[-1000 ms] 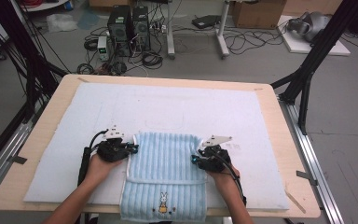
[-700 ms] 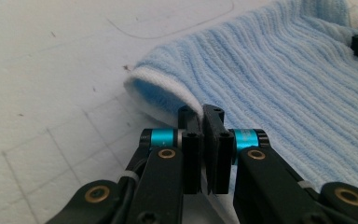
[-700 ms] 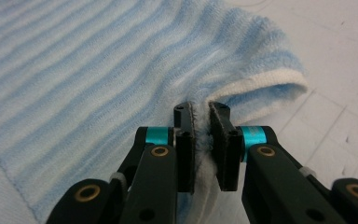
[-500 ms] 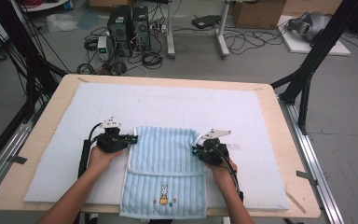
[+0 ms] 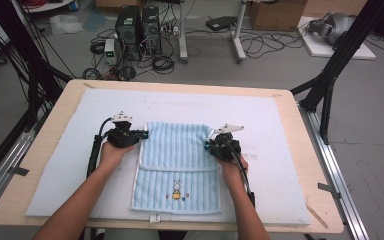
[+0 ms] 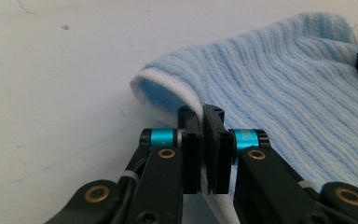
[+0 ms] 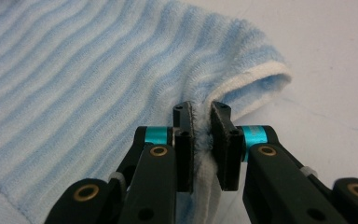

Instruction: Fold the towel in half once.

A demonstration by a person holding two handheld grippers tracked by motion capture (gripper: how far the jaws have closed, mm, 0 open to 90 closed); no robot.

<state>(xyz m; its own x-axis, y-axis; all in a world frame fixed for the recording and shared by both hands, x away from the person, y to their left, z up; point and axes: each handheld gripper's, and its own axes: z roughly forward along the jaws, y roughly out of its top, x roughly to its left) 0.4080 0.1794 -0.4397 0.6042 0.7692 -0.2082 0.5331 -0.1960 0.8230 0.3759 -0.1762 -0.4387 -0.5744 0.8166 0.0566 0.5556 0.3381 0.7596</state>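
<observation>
Pale-blue ribbed towel [image 5: 178,167], bunny motif, folded; left claw [image 5: 144,134], right claw [image 5: 208,145] each clamping its edge

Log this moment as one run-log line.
left hand-held gripper: shut on towel edge | right hand-held gripper: shut on towel edge | towel: light blue, upper half folded over lower | surface: white mat

A white mat [image 5: 280,125] covered the wooden table [image 5: 55,107], while computer towers [image 5: 139,27], tangled cables [image 5: 260,45] and a cardboard box [image 5: 275,12] sat on the floor beyond.
</observation>
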